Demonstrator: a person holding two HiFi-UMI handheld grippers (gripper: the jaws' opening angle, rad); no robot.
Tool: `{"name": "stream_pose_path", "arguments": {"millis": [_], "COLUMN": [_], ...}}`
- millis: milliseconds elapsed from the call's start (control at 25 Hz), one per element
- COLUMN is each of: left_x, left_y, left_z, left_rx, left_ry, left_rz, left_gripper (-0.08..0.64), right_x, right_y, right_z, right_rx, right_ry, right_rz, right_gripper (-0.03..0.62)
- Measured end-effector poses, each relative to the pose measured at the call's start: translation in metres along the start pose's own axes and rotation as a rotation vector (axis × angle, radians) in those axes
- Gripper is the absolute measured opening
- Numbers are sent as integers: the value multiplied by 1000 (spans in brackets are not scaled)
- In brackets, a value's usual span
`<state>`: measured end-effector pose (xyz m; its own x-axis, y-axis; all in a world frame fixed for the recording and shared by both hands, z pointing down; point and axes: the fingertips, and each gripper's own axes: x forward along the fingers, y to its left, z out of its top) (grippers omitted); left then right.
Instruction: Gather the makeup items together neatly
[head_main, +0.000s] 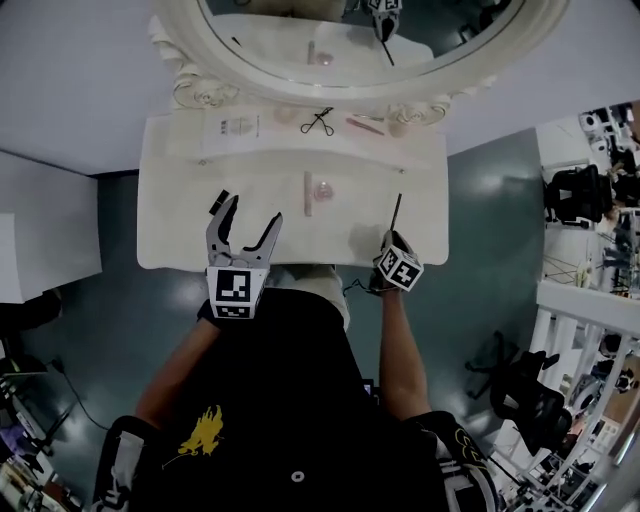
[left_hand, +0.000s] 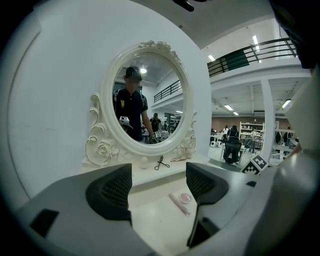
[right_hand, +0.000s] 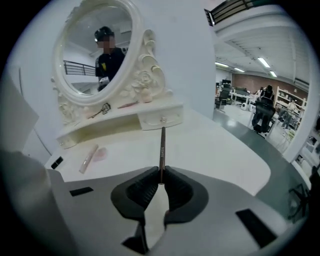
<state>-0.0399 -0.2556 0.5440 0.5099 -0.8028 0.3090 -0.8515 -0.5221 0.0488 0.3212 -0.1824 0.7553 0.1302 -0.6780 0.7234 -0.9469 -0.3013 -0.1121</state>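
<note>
My right gripper (right_hand: 161, 181) has its fingers clamped on the dark pencil (right_hand: 162, 147), my left gripper (left_hand: 157, 187) has its fingers apart and empty, and next I should carry the pencil beside the pink tube (head_main: 307, 194) at centre frame.

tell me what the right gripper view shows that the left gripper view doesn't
Only the right gripper view: the right tool, jaws closed on a thin dark pencil that points toward a small drawer. Only the left gripper view: the left tool, jaws wide apart with nothing between them. Both: the oval mirror, the eyelash curler below it, and the pink tube beside a round pink compact on the tabletop.
</note>
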Motion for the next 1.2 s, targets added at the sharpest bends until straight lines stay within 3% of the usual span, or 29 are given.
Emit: {"name": "stream_pose_path", "arguments": {"millis": [120, 400, 760, 1200], "left_x": [-7, -18, -19, -16], "left_y": [10, 33, 39, 32], "left_z": [-1, -1, -1, 3], "left_rx": [-27, -37, -43, -18], "left_ry": [-2, -13, -25, -23], "left_rz": [19, 70, 76, 28], "left_gripper": [341, 339, 334, 334], "right_x": [15, 35, 47, 52], "right_y": [49, 125, 160, 165], "right_z": [0, 1, -7, -18], "right_rx": [-36, -106, -116, -102], "right_ry": [7, 45, 97, 135], "right_rz": [106, 222, 230, 197], "right_gripper": [52, 52, 52, 54]}}
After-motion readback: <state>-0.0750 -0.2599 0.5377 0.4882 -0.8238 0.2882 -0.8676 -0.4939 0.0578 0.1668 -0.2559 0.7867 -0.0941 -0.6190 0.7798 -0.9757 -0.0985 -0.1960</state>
